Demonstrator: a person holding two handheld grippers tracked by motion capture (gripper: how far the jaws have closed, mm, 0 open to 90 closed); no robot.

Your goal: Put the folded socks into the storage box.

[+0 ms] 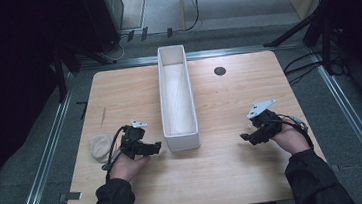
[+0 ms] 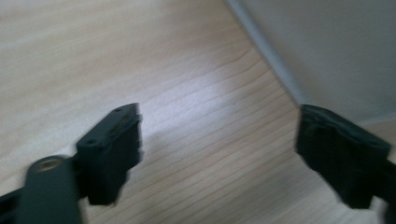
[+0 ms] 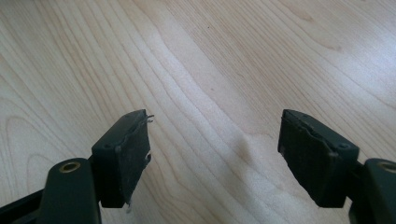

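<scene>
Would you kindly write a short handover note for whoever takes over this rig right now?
Left claw: open, holding nothing, low over the table just left of the white bin's near end.
Right claw: open, holding nothing, over bare wood to the right of the bin.
Things: the long white bin stands in the middle of the table, running away from the person, and looks empty. A beige balled-up cloth lies on the table left of the left hand, apart from the claw.
Done: nothing is in the bin yet.
Left: probably pick up the cloth with the left claw and put it in the bin.
</scene>
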